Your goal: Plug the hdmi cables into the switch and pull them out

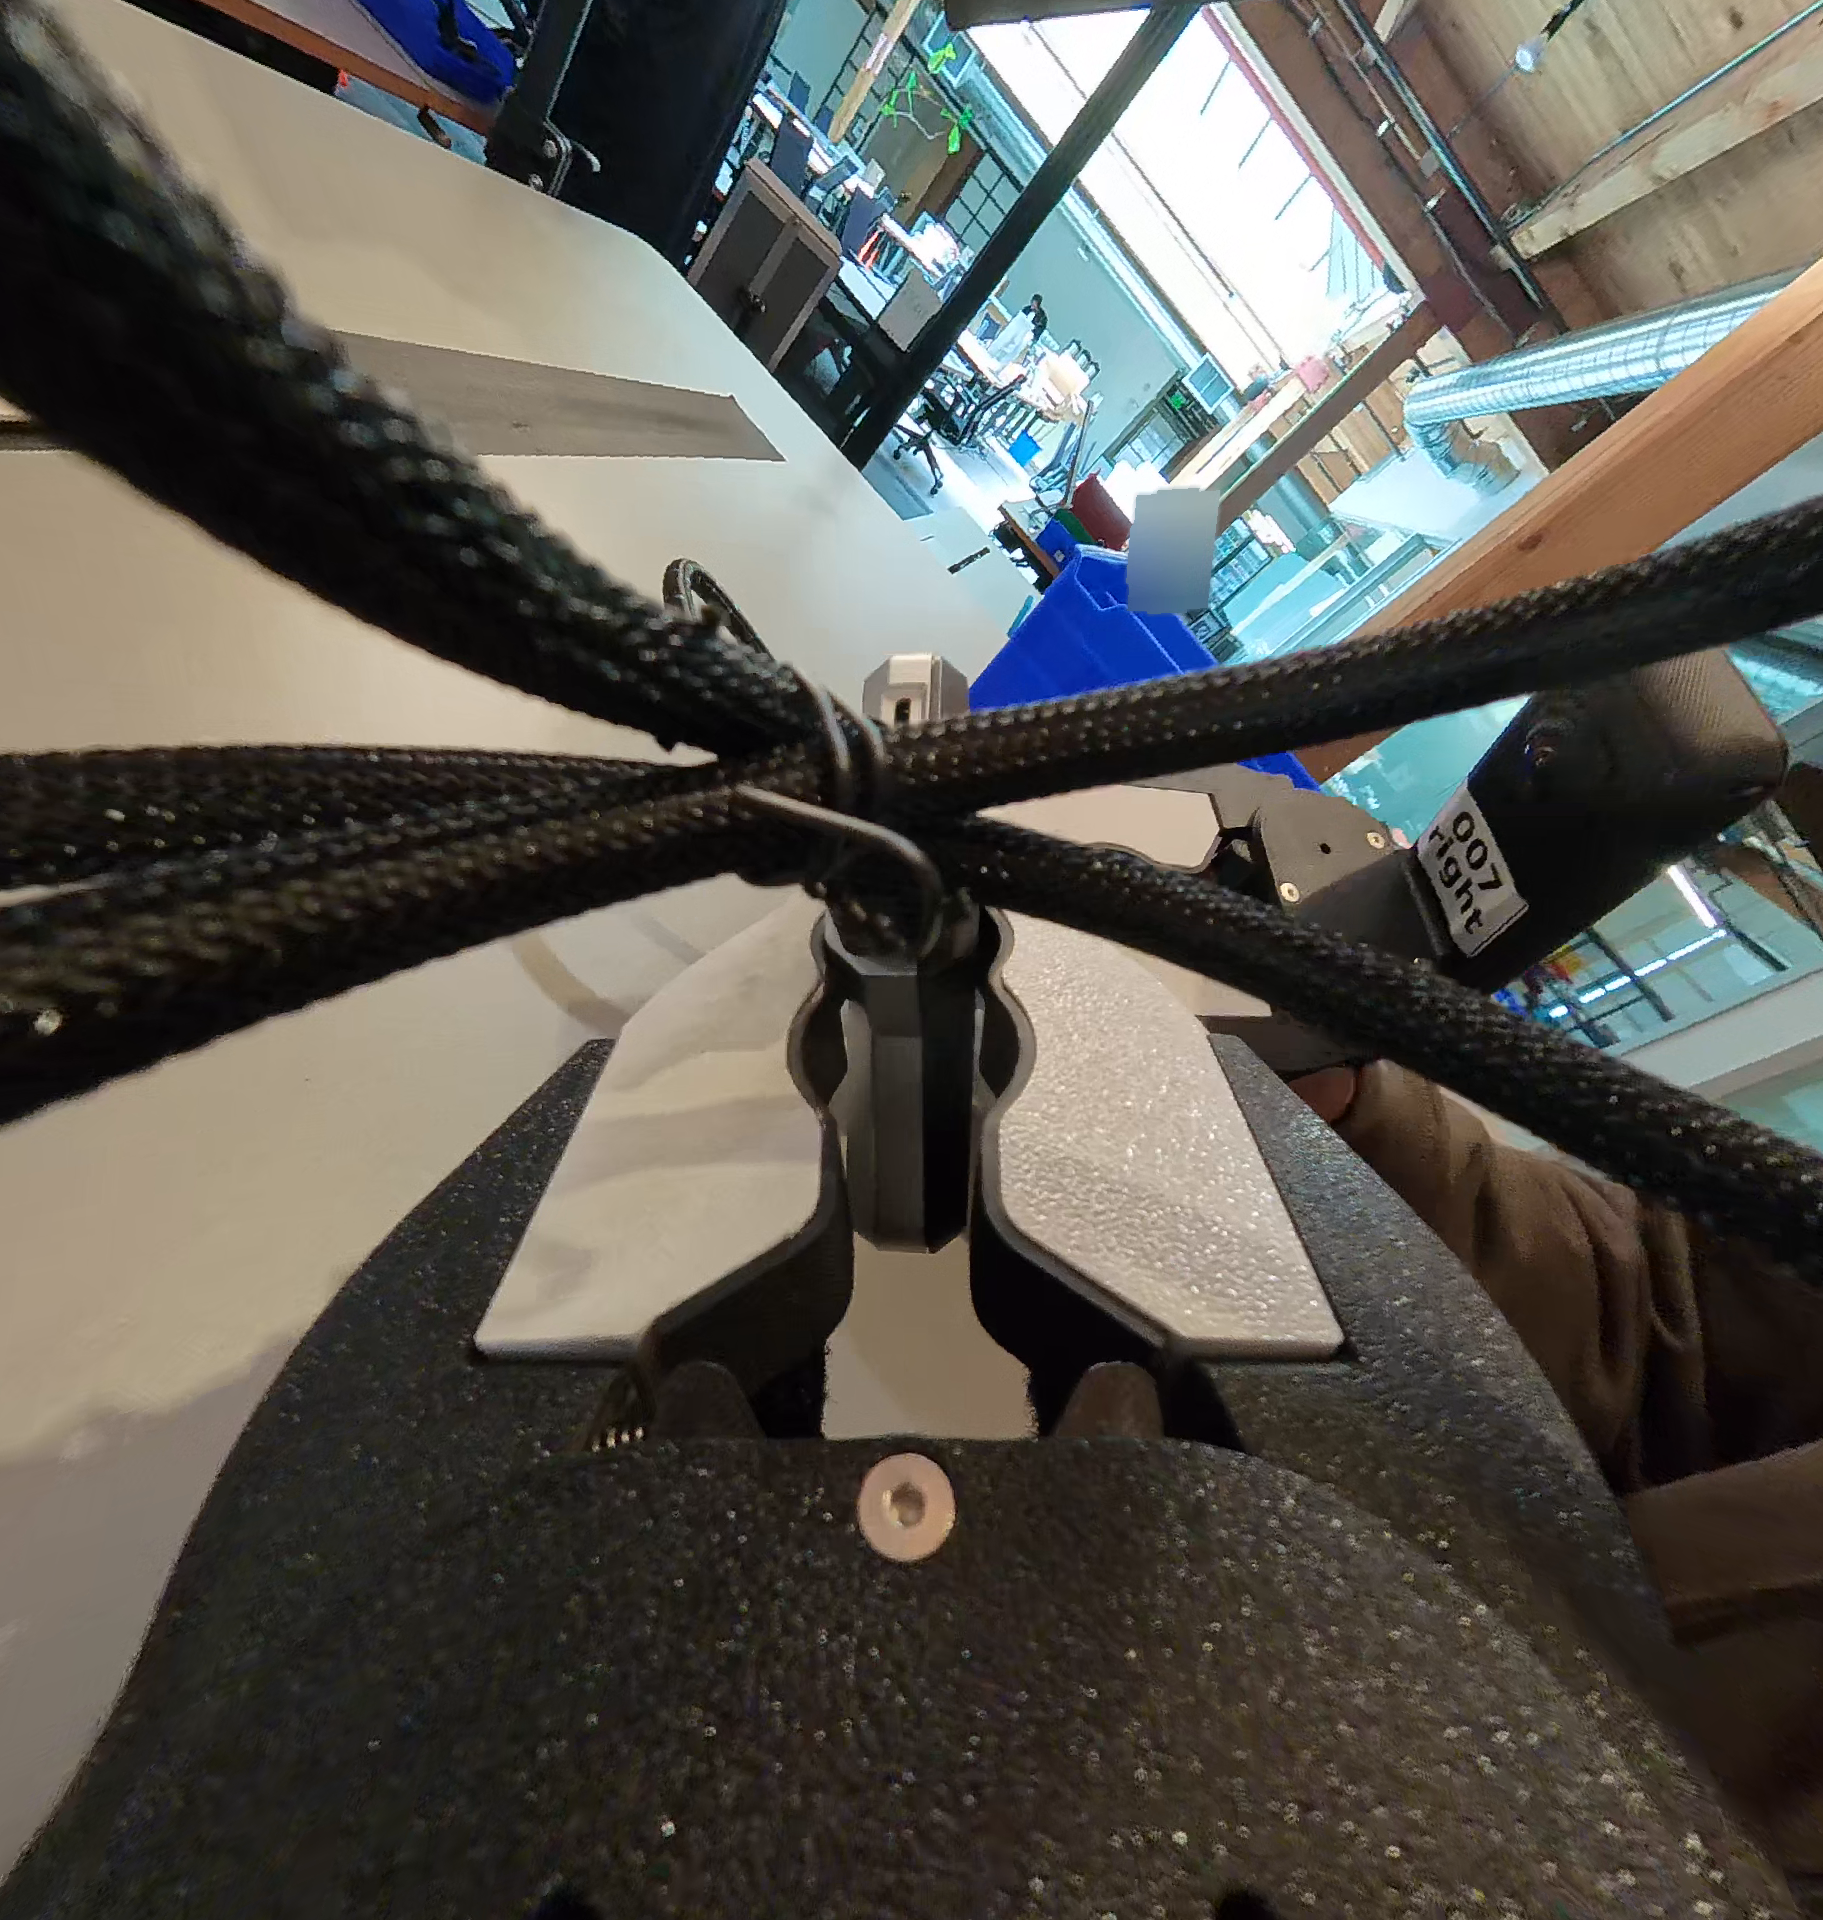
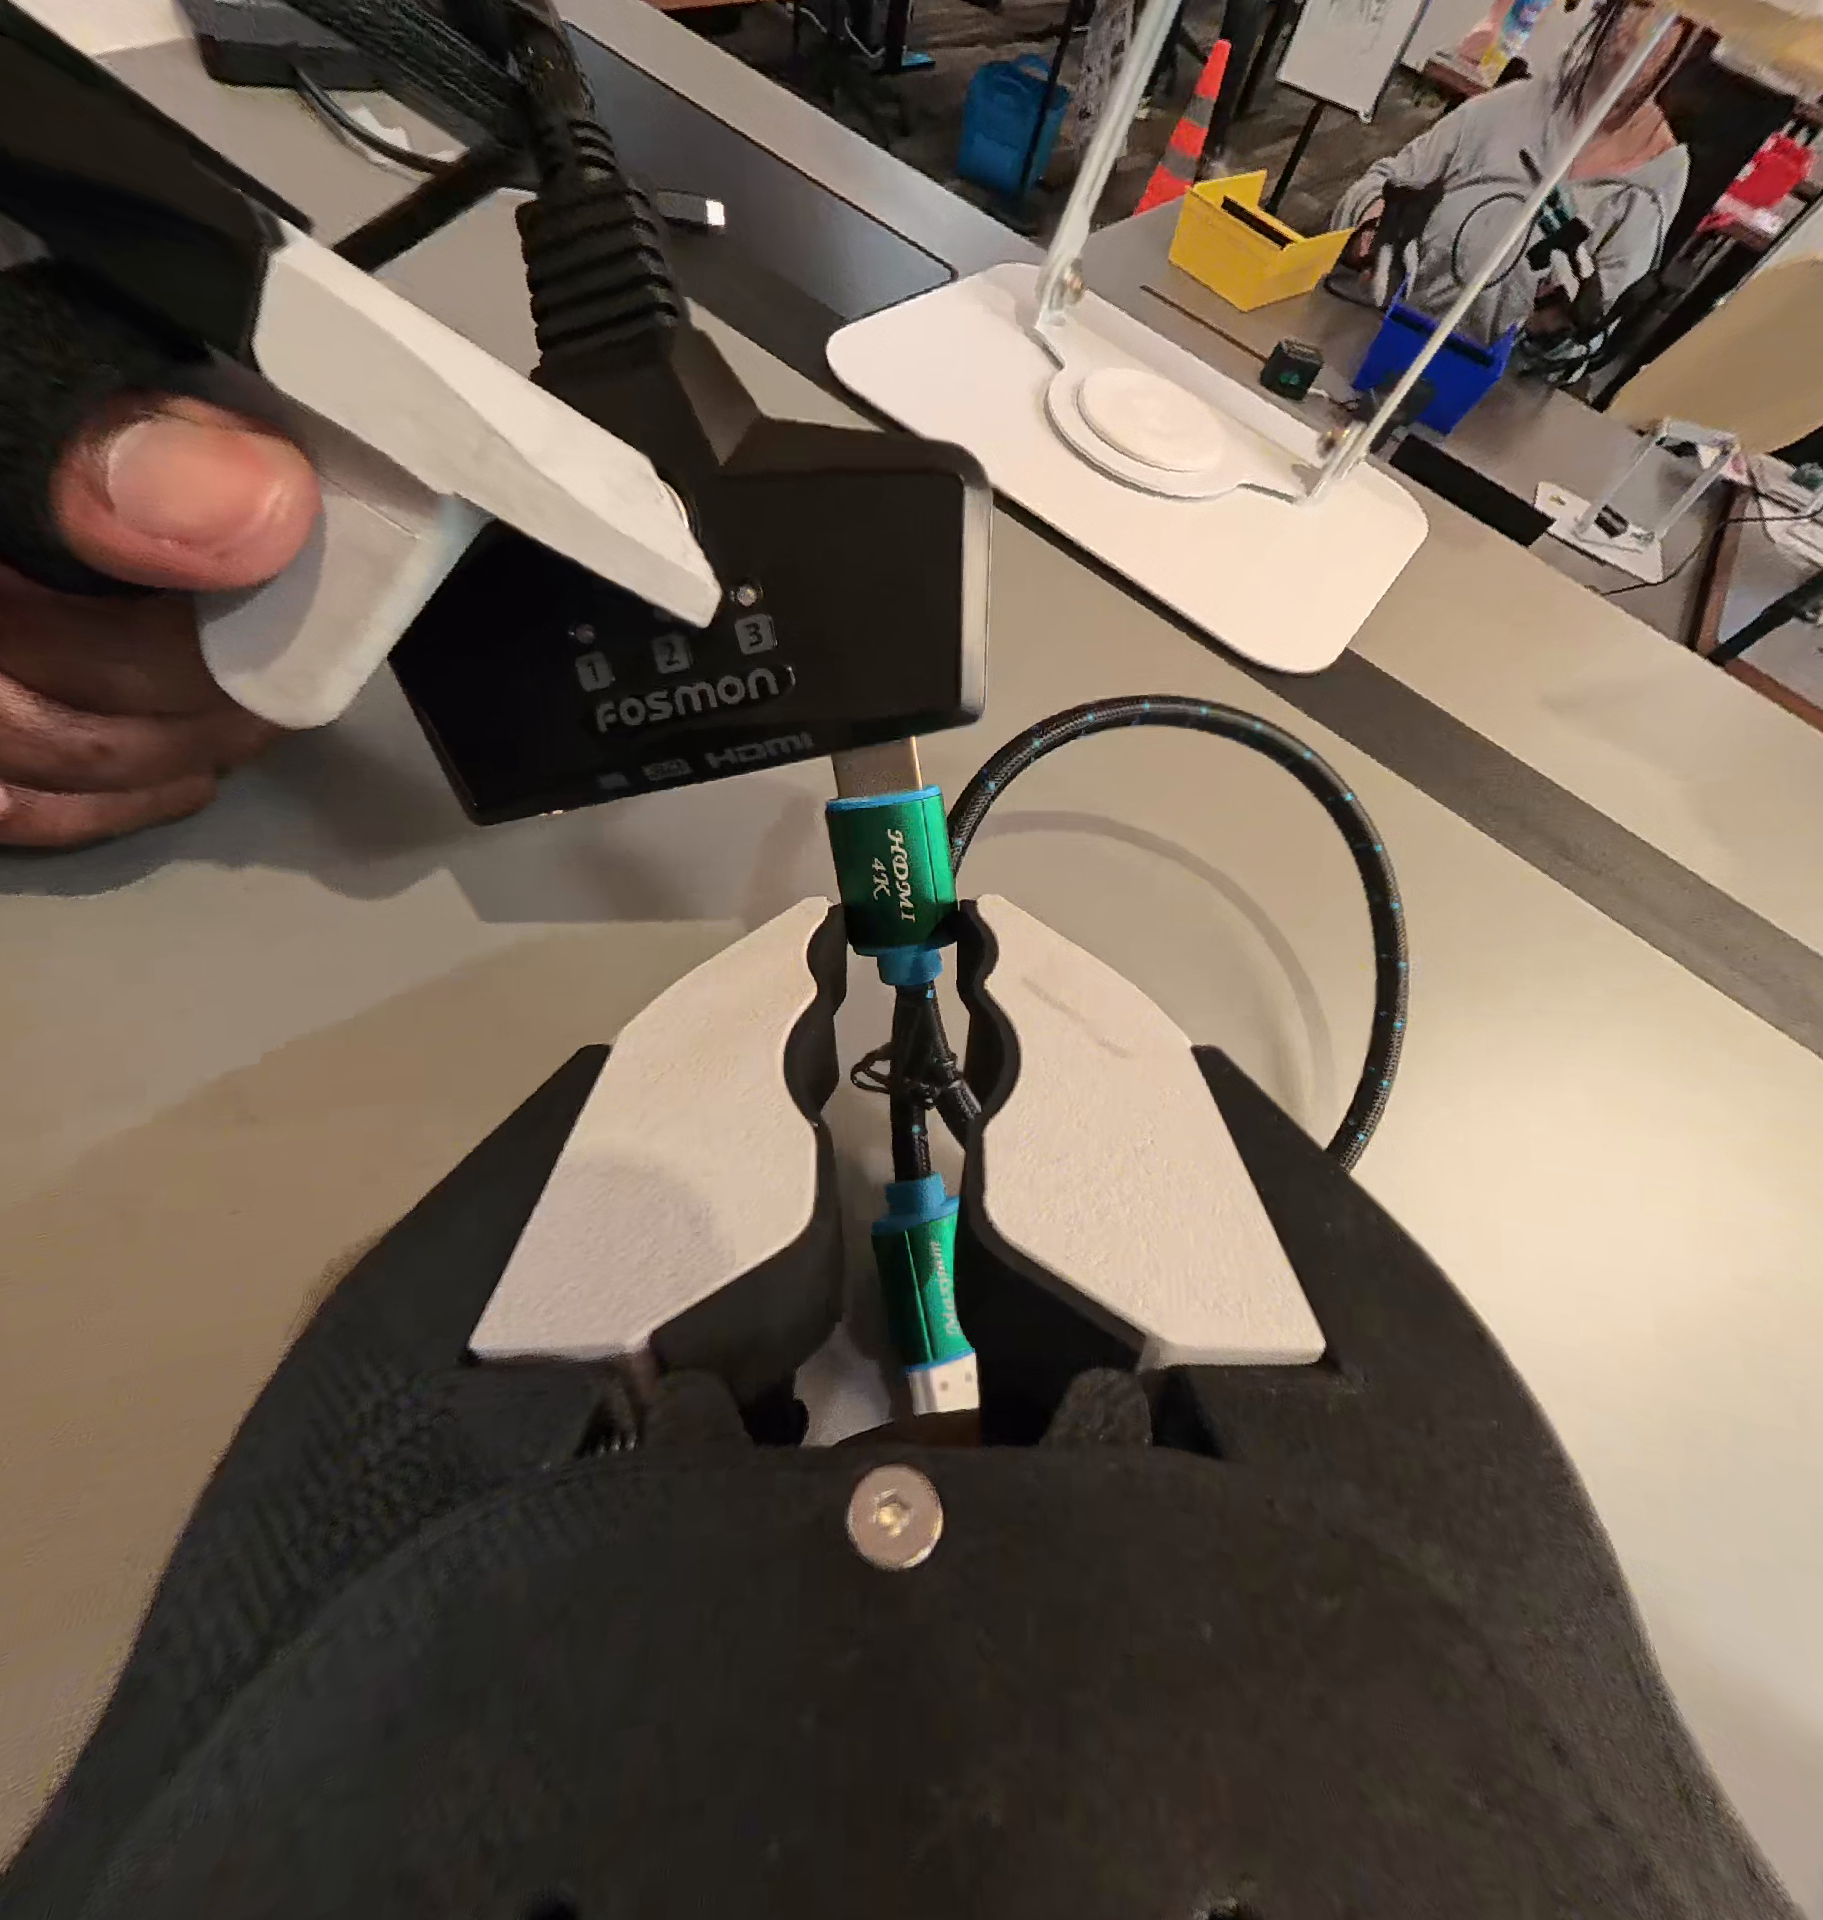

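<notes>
My right gripper (image 2: 902, 925) is shut on a green plug (image 2: 881, 873) of a black braided cable (image 2: 1374, 883) with blue flecks. The plug's metal tip sits at a port in the edge of a black switch box (image 2: 834, 582), with part of the metal showing. The cable's other green plug (image 2: 922, 1299) hangs between my right fingers, lower down. My left gripper (image 1: 907, 935) is shut on the black switch box (image 1: 902, 1101), seen edge-on. A tied bundle of black braided cables (image 1: 367, 810) crosses just beyond its fingertips. The left gripper's white finger (image 2: 491, 457) shows over the box.
A grey table (image 2: 1509, 1247) lies below. A white base plate with a clear stand (image 2: 1198, 499) sits at the back right. Yellow (image 2: 1239, 239) and blue (image 2: 1426, 364) bins and a seated person (image 2: 1509, 177) are behind. A hand (image 2: 159, 499) holds the left gripper. The tips of one gripper are about 6 cm away from the tips of the other.
</notes>
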